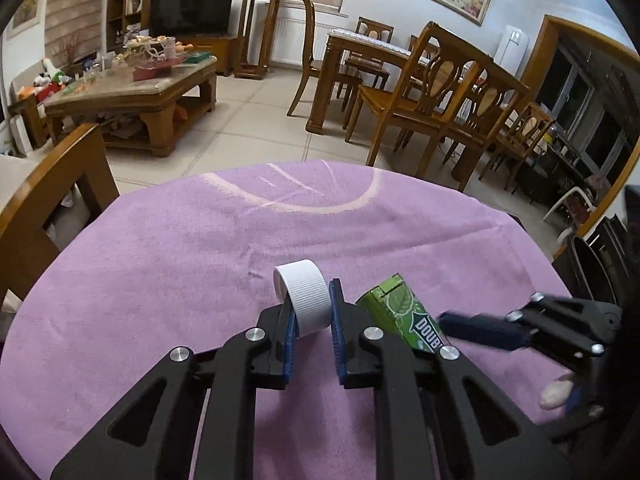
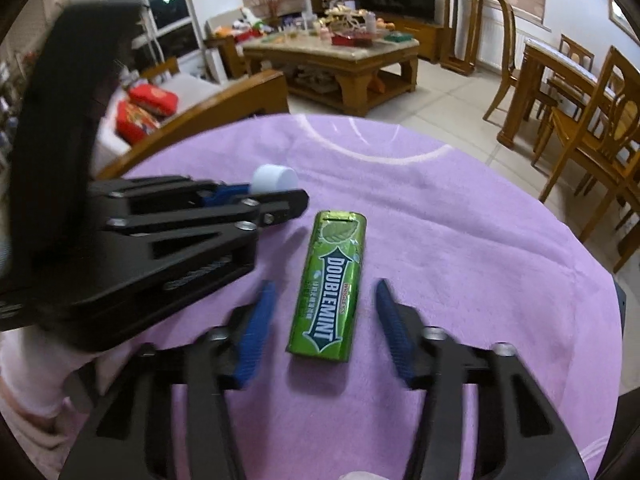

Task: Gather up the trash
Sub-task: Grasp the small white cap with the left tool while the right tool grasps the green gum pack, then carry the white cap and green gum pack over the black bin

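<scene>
Purple cloth is covering the table point(image 1: 160, 264), w/ a living room spreading behind it: coffee table at 10 o'clock, dining chairs at 2 o'clock.

Left gripper point(image 1: 312, 320) is working the white cap point(image 1: 306, 302): its fingers point(image 1: 289, 336) are sitting either side of the cap, which is lying on its side. Left pad looks to be touching; whether the right pad is touching I can't tell, so call it a pinch closing or just made.

Right of that, the green Doublemint pack point(image 2: 328, 288) is lying flat on the cloth, long axis running 12 to 6. Right gripper point(image 2: 324, 320) is straddling it, fingers point(image 2: 256, 332) spread wide, both clear of the pack.

Step in hand, by my read: grabbing both trash items, cap first. Next: right fingers need closing squarely on the pack's long edges, then lifting both.

Left wrist view is showing the cap grip close up, but the pack is half hidden. Right wrist view is showing the whole pack and the gaps, while the cap is barely peeking at 11 o'clock. No bin is showing in either view.
</scene>
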A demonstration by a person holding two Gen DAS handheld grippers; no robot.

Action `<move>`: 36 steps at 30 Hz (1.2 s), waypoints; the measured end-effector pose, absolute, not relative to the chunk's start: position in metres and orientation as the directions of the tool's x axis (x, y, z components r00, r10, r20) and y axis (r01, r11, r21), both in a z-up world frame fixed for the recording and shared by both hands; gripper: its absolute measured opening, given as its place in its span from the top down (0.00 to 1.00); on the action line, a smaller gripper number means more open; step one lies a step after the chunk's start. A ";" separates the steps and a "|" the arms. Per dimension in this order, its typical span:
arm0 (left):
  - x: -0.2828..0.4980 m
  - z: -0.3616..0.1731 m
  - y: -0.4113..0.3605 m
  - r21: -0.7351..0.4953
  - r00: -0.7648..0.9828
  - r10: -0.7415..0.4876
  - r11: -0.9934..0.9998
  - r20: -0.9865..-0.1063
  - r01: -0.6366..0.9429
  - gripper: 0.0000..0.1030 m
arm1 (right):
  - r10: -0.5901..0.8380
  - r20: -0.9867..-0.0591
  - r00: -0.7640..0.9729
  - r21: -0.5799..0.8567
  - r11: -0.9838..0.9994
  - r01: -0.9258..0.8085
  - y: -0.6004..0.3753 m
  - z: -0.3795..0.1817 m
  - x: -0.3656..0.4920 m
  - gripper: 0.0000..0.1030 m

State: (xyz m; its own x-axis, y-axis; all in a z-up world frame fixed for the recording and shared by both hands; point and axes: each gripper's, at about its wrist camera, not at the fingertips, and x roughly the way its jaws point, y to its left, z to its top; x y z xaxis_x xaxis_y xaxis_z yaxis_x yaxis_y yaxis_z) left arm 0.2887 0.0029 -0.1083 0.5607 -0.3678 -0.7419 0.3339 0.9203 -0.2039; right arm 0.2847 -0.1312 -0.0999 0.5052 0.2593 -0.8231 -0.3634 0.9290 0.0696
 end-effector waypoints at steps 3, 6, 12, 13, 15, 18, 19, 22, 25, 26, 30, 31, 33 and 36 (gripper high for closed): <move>0.287 -0.106 0.009 -0.218 0.576 -0.375 0.921 -0.727 0.324 0.85 | 0.242 -0.820 0.519 0.038 0.927 -0.372 -0.131 -0.108 0.290 0.69; 0.282 -0.103 0.009 -0.207 0.595 -0.369 0.923 -0.714 0.324 0.85 | 0.263 -0.814 0.519 0.060 0.925 -0.375 -0.136 -0.110 0.289 0.70; 0.267 -0.089 0.004 -0.192 0.648 -0.380 0.920 -0.660 0.343 0.85 | 0.403 -0.762 0.507 0.238 0.902 -0.360 -0.175 -0.103 0.271 0.70; 0.263 -0.085 0.003 -0.192 0.660 -0.383 0.919 -0.647 0.345 0.85 | 0.428 -0.746 0.511 0.269 0.895 -0.357 -0.184 -0.099 0.266 0.70; 0.251 -0.074 0.000 -0.190 0.687 -0.392 0.916 -0.611 0.354 0.85 | 0.478 -0.700 0.530 0.331 0.876 -0.352 -0.204 -0.087 0.248 0.70; 0.231 -0.057 -0.012 -0.185 0.711 -0.416 0.905 -0.567 0.383 0.85 | 0.528 -0.620 0.580 0.394 0.849 -0.352 -0.237 -0.067 0.215 0.70; 0.225 -0.054 -0.016 -0.181 0.713 -0.424 0.901 -0.558 0.394 0.85 | 0.538 -0.592 0.601 0.408 0.842 -0.353 -0.252 -0.059 0.203 0.70; 0.196 -0.038 -0.040 -0.168 0.718 -0.463 0.879 -0.520 0.445 0.85 | 0.547 -0.501 0.671 0.433 0.829 -0.353 -0.295 -0.038 0.164 0.70; 0.170 -0.026 -0.066 -0.158 0.703 -0.508 0.850 -0.497 0.503 0.85 | 0.535 -0.426 0.729 0.448 0.825 -0.344 -0.338 -0.021 0.129 0.70; 0.163 -0.022 -0.076 -0.153 0.697 -0.522 0.840 -0.492 0.520 0.85 | 0.526 -0.401 0.750 0.453 0.826 -0.337 -0.356 -0.016 0.115 0.70; 0.129 -0.010 -0.125 -0.117 0.667 -0.577 0.790 -0.472 0.601 0.85 | 0.472 -0.330 0.818 0.448 0.841 -0.304 -0.417 -0.001 0.073 0.70; 0.123 -0.008 -0.136 -0.108 0.660 -0.586 0.780 -0.469 0.616 0.85 | 0.460 -0.317 0.829 0.448 0.843 -0.296 -0.428 -0.001 0.063 0.70; 0.111 -0.007 -0.162 -0.099 0.640 -0.614 0.753 -0.462 0.651 0.85 | 0.420 -0.297 0.858 0.439 0.858 -0.268 -0.457 0.003 0.044 0.70; 0.097 -0.009 -0.200 -0.093 0.602 -0.651 0.711 -0.462 0.697 0.85 | 0.356 -0.280 0.892 0.431 0.877 -0.214 -0.500 0.004 0.021 0.70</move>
